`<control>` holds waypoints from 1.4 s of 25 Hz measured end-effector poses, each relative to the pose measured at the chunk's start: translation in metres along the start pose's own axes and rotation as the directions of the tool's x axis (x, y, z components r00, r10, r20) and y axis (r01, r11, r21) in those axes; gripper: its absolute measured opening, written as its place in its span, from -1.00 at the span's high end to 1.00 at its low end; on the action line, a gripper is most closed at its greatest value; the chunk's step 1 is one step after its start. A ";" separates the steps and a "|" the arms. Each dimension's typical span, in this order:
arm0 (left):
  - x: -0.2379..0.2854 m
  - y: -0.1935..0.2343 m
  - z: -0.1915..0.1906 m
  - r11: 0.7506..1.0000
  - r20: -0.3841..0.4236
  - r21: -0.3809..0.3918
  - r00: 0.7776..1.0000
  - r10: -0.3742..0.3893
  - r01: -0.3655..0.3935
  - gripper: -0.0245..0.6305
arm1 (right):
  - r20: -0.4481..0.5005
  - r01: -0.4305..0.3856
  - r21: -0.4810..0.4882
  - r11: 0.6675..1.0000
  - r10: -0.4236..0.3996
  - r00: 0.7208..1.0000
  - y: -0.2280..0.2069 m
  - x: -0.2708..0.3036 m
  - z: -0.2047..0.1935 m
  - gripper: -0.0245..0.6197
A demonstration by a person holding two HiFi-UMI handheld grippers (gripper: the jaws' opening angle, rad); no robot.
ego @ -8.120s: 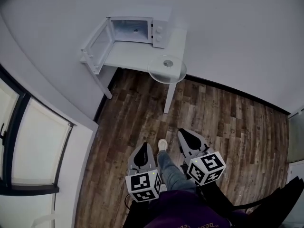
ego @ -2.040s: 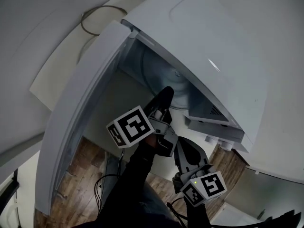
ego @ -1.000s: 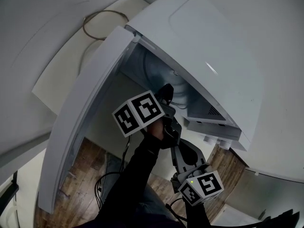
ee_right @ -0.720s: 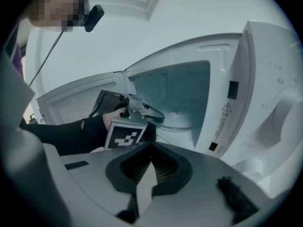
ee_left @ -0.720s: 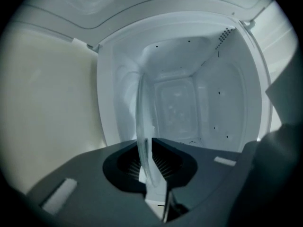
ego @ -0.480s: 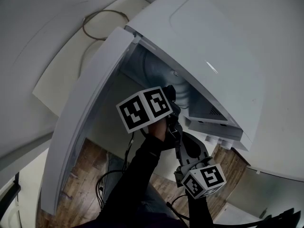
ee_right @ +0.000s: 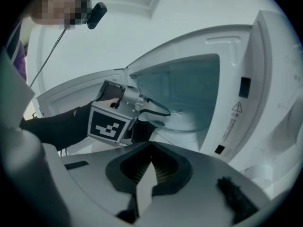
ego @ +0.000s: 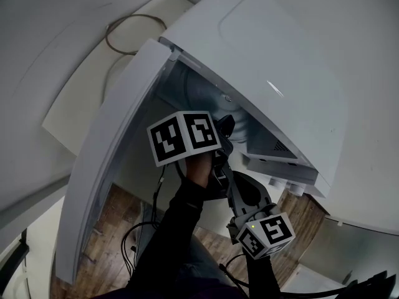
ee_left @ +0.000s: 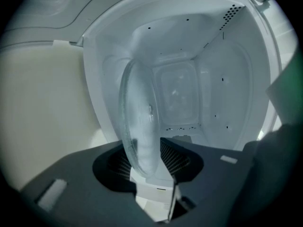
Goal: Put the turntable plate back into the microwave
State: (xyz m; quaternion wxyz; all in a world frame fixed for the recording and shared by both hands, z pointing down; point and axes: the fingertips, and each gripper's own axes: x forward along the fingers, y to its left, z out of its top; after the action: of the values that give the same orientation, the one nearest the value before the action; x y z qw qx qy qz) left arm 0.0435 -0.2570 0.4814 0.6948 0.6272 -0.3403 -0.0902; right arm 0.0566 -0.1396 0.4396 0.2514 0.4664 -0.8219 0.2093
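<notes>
Left tool jaws just been opening, turntable plate loose between them inside microwave: release step. Next: withdraw straight, don't snag rim.

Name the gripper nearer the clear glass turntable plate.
Left. The left gripper, jaws just opening, straddles the clear glass plate inside the white microwave; the shut right gripper sits outside.

Not much else around here. A white bench takes up the upper left of the head view, with a brownish cable coiled in a loop on it near the top. Lower left there's dark wood plank floor, and a few thin black cords hang down in front of it.
</notes>
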 end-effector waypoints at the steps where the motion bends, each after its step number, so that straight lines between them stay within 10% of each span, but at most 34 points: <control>1: 0.000 -0.001 -0.001 1.000 -0.009 0.007 1.000 -0.004 0.004 0.45 | 0.001 0.000 -0.001 1.000 0.000 1.000 0.000 0.000 0.000 0.90; 13: -0.007 -0.013 -0.005 0.976 -0.085 -0.103 0.976 -0.198 0.189 0.09 | 0.006 0.015 -0.025 1.000 -0.015 1.000 -0.003 0.010 -0.003 0.90; 35: -0.010 -0.014 -0.012 0.977 -0.131 -0.064 0.969 -0.210 0.203 -0.02 | 0.058 0.031 -0.093 0.995 -0.025 0.998 -0.006 0.071 0.019 0.90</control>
State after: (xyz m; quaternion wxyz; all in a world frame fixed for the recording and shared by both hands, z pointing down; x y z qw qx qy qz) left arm 0.0477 -0.2445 0.4650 0.7188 0.6463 -0.2221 -0.1272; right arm 0.0265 -0.2009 0.4686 0.2524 0.4714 -0.8310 0.1535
